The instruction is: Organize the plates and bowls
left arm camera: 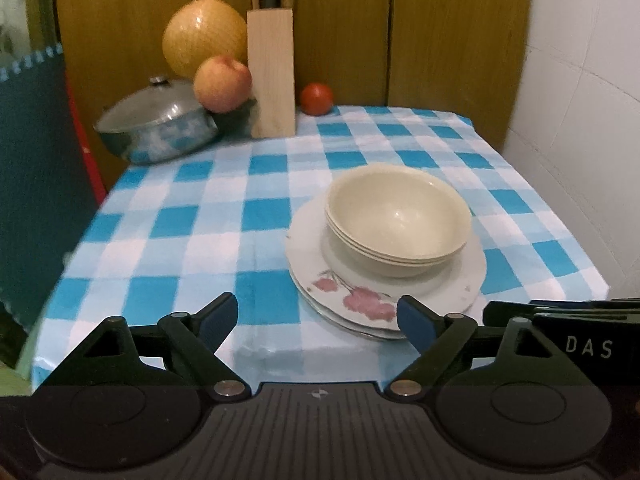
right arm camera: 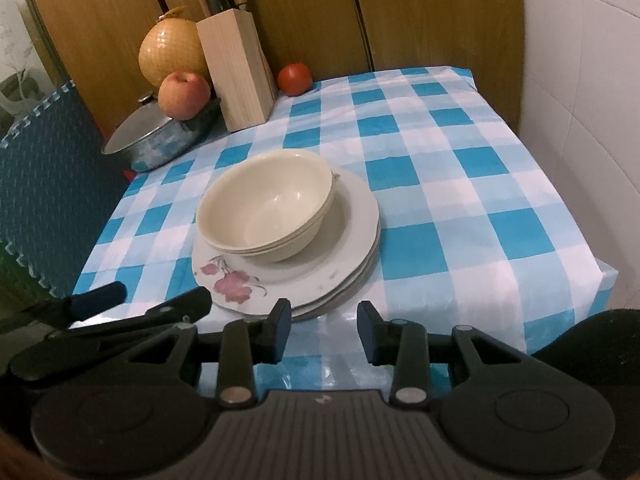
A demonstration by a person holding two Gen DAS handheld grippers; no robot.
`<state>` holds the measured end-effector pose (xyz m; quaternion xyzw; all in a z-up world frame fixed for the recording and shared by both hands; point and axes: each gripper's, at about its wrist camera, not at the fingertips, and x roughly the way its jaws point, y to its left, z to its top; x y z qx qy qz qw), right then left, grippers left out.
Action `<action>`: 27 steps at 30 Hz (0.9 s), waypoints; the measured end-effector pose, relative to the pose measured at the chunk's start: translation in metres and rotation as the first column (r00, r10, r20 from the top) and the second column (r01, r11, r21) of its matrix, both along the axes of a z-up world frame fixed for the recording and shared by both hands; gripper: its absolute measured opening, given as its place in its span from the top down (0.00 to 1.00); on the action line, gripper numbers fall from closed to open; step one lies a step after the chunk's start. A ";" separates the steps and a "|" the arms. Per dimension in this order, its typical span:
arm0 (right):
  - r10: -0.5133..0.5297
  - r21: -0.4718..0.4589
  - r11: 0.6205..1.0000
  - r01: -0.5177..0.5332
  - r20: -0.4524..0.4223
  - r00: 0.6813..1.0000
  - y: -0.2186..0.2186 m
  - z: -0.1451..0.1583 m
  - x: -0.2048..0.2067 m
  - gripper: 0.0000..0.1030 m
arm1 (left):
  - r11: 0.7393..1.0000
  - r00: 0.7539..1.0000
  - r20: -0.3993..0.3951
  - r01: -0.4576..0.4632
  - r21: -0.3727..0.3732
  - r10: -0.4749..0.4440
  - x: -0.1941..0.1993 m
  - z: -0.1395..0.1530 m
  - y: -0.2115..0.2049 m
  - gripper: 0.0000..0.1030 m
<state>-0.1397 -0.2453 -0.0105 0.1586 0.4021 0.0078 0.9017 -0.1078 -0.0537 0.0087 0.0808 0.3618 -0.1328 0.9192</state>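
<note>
The left gripper (left arm camera: 318, 320) stands wide open with nothing between its blue pads, and the right gripper (right arm camera: 324, 334) has a narrower gap that is also empty. Just ahead of both lies the stack of plates (left arm camera: 472, 276), its near rim close beyond the fingertips: slightly to the right of the left gripper's centre, slightly to the left of the right one's. The top plate carries a pink flower print on the side facing the tools. A nest of cream bowls (left arm camera: 396, 220) sits on the plates, set toward the far half of the stack (three rims show in the left wrist view). Everything rests on a table with a blue and white checked cloth (left arm camera: 192, 216). Farther ahead and to the left, at the back edge, are a lidded pot (left arm camera: 156, 124), an apple (left arm camera: 222, 84), a netted melon (left arm camera: 204, 40) and a wooden knife block (left arm camera: 271, 76), with a tomato (left arm camera: 317, 99) just right of the block. In the right wrist view, the left gripper shows at the lower left, beside the plates.
</note>
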 end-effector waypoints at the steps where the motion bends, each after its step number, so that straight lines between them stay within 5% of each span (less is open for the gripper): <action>1: -0.001 0.007 1.000 0.001 0.002 1.000 0.000 0.000 0.000 0.72 | 1.000 1.000 0.012 0.000 0.007 0.000 -0.002 0.001 0.000 0.11; 27: 0.005 0.034 0.999 -0.007 0.042 0.999 -0.002 0.007 -0.006 0.71 | 0.998 0.997 0.072 -0.017 -0.063 0.021 -0.007 0.010 0.005 0.12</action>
